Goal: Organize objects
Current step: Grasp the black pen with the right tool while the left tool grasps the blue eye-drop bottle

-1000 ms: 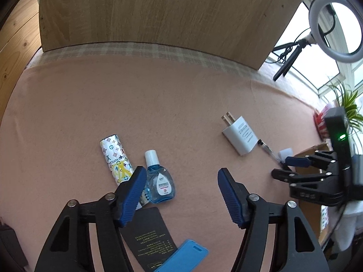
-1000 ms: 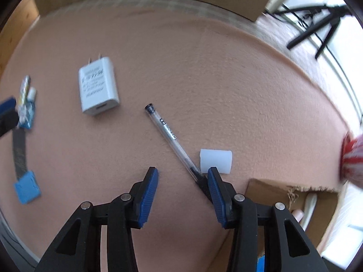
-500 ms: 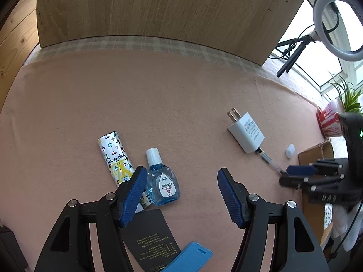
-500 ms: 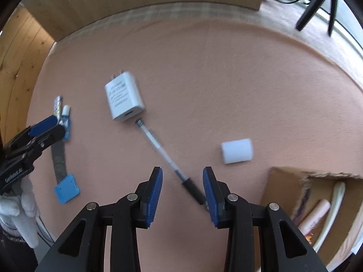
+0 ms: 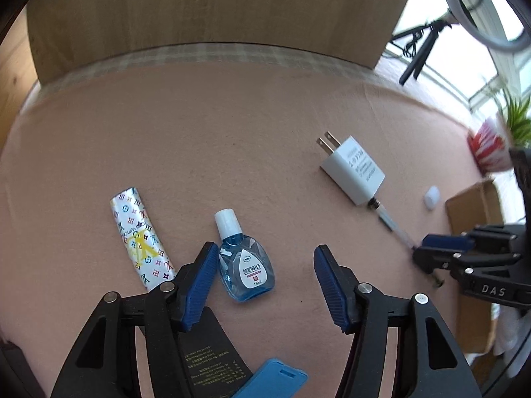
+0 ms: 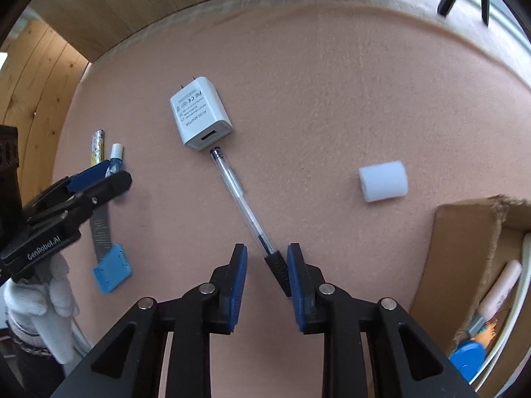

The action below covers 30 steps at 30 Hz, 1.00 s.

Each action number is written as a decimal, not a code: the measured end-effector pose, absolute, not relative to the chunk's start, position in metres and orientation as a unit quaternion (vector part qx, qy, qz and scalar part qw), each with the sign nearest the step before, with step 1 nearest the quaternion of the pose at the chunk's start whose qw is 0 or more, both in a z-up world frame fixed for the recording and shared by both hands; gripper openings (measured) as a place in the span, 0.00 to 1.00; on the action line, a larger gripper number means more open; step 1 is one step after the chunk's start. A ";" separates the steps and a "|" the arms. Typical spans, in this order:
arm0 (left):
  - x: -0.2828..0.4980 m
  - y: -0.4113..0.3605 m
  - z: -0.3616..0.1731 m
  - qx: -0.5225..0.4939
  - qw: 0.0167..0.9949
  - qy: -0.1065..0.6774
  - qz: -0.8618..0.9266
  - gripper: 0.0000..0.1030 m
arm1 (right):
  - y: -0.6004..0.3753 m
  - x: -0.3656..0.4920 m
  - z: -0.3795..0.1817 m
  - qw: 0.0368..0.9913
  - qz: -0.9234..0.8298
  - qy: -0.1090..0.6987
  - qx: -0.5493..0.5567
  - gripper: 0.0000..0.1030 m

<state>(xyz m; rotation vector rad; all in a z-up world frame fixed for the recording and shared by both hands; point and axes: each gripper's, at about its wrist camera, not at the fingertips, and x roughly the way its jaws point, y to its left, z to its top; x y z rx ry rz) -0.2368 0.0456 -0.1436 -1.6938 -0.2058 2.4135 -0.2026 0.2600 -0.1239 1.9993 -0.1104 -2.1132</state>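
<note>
My left gripper (image 5: 265, 267) points down over a blue eye-drop bottle (image 5: 245, 268) with a white cap. The bottle lies between the closing jaws, close to the left pad, and neither pad presses it. A patterned silver tube (image 5: 141, 235) lies just left of it. My right gripper (image 6: 267, 258) is closing around the black grip end of a clear pen (image 6: 239, 195). The grip sits against the right pad, with a gap to the left pad. The pen's far end nearly touches a white plug charger (image 6: 200, 119).
A white foam cylinder (image 6: 383, 180) lies right of the pen. An open cardboard box (image 6: 464, 232) at the right holds several items. A black card (image 5: 205, 355) with a blue tag (image 5: 272, 381) lies under the left gripper. A wooden board stands at the back of the pink cloth.
My right gripper's jaws narrowed around the pen's black grip end as the hand turned. My left gripper sank closer to the eye-drop bottle and narrowed a little.
</note>
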 end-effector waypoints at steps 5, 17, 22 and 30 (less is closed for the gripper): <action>-0.232 0.050 -0.143 -0.563 0.072 -0.049 0.822 0.33 | 0.262 -0.184 -0.132 0.107 -0.737 -0.011 0.667 0.21; -0.200 0.052 -0.144 -0.559 0.080 -0.097 0.820 0.33 | 0.264 -0.140 -0.130 0.120 -0.760 -0.087 0.633 0.10; -0.187 0.067 -0.142 -0.562 0.098 -0.118 0.813 0.33 | 0.272 -0.122 -0.126 0.132 -0.759 -0.147 0.621 0.10; -0.184 0.103 -0.121 -0.552 0.129 -0.119 0.815 0.33 | 0.302 -0.094 -0.104 0.139 -0.771 -0.214 0.583 0.10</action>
